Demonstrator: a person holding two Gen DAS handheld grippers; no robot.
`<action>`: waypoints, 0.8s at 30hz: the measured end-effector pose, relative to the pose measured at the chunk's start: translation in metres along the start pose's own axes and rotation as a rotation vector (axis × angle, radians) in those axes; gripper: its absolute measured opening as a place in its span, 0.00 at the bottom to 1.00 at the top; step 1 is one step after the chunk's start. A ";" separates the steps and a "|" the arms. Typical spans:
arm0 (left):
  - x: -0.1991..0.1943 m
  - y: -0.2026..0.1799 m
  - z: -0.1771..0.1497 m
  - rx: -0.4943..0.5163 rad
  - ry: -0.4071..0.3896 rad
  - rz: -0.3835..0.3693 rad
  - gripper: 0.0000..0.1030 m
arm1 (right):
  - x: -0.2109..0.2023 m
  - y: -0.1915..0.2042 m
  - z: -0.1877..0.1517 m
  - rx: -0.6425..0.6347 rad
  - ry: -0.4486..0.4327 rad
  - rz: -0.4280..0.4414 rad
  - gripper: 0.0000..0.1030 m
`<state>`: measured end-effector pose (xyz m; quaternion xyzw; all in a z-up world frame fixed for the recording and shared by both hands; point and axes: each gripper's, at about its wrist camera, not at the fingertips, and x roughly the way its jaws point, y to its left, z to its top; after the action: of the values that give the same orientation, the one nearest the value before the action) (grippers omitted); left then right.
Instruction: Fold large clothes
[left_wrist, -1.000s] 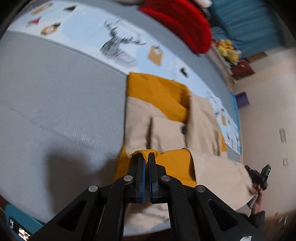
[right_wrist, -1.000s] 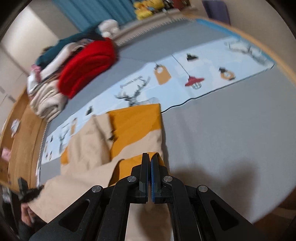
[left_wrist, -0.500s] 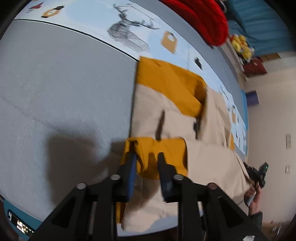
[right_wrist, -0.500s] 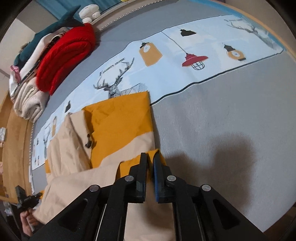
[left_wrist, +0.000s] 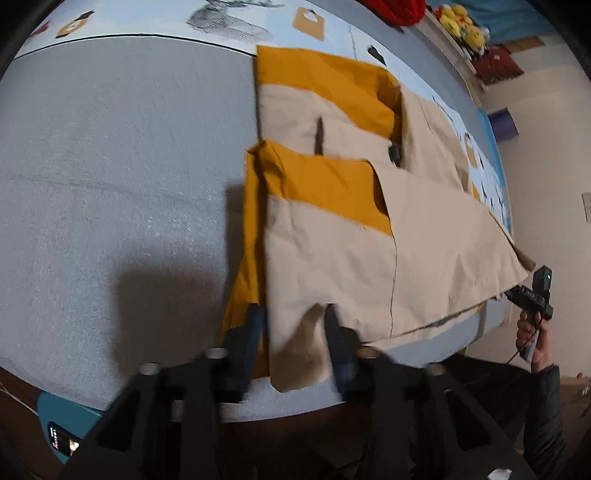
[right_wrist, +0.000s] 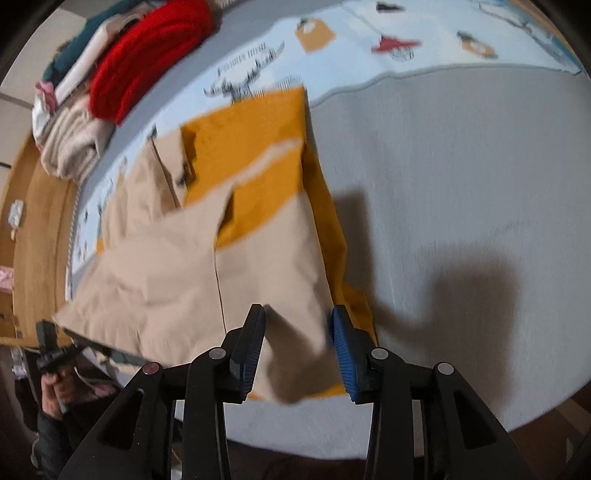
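Note:
A large beige and mustard-yellow garment (left_wrist: 332, 236) lies folded on the grey mat (left_wrist: 110, 166); it also shows in the right wrist view (right_wrist: 258, 236). A folded-over flap with a yellow band lies on top. My left gripper (left_wrist: 293, 325) is open, its jaws spread over the garment's near edge and holding nothing. My right gripper (right_wrist: 297, 328) is open too, its jaws either side of the beige near edge, holding nothing.
A printed light-blue cloth (right_wrist: 369, 48) lies beyond the garment. A pile of red, beige and teal clothes (right_wrist: 122, 74) sits at the far edge. Yellow toys (left_wrist: 458, 26) stand on a shelf. The other hand-held gripper (left_wrist: 532, 295) shows at the right.
Both grippers opened and let go of the yellow-banded flap, which now lies flat on the garment. Both pulled back toward the near edge.

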<state>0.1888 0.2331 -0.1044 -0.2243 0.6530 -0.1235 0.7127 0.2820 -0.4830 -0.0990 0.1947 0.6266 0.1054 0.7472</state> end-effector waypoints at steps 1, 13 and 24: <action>0.000 -0.002 -0.001 0.014 0.000 0.010 0.10 | 0.003 -0.001 -0.002 -0.003 0.010 -0.007 0.38; -0.060 0.021 0.039 -0.154 -0.376 -0.231 0.01 | -0.060 0.001 0.025 0.060 -0.345 0.267 0.03; -0.053 0.026 0.096 -0.324 -0.480 -0.203 0.08 | -0.015 0.015 0.097 0.157 -0.421 0.138 0.11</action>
<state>0.2740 0.2956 -0.0664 -0.4219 0.4512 -0.0318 0.7858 0.3757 -0.4906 -0.0657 0.3124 0.4484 0.0640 0.8350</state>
